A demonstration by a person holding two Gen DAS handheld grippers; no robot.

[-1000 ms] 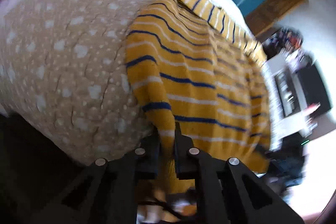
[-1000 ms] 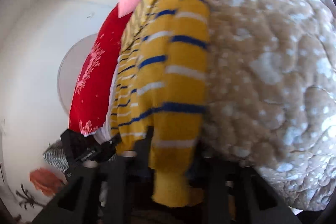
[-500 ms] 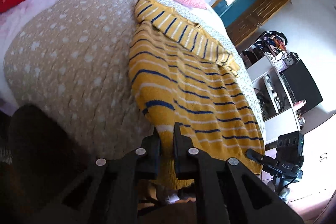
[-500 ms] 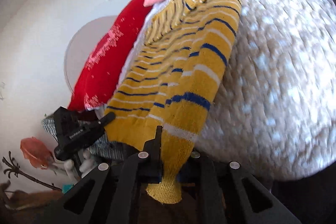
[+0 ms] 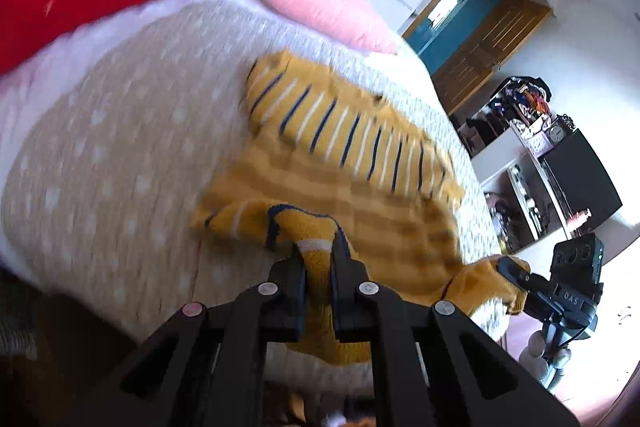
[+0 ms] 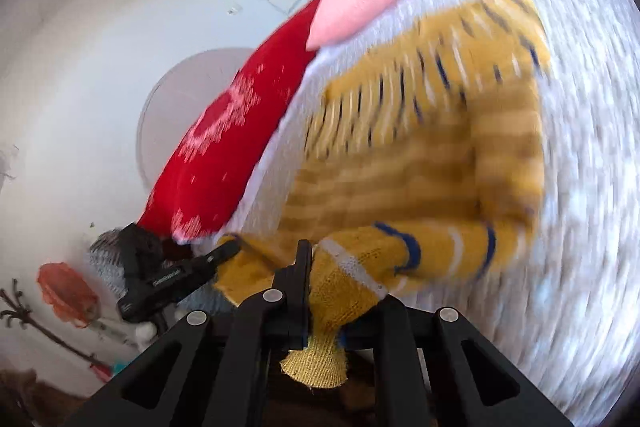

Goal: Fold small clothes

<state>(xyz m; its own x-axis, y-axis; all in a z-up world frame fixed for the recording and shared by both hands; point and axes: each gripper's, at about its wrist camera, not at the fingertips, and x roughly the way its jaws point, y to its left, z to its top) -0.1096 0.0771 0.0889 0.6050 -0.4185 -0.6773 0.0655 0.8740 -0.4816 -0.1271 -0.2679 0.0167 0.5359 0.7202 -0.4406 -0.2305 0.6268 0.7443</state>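
- Sweater [image 5: 360, 183], yellow with navy and white stripes, is seen spread on a dotted beige blanket [image 5: 120, 155], its near hem lifted and doubled toward the far end.
- Left gripper [image 5: 319, 263] is clamped on the hem's left corner.
- Right gripper [image 6: 324, 291] is clenched on the right corner.
- Red pillow [image 6: 224, 163] and pink pillow [image 5: 324, 11] are pictured at the far end.

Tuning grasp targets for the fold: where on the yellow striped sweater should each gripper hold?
Hem corners, from the bed's near edge. The sweater lies flat, collar far; left gripper and right gripper each pinch one corner, lifting the hem evenly.
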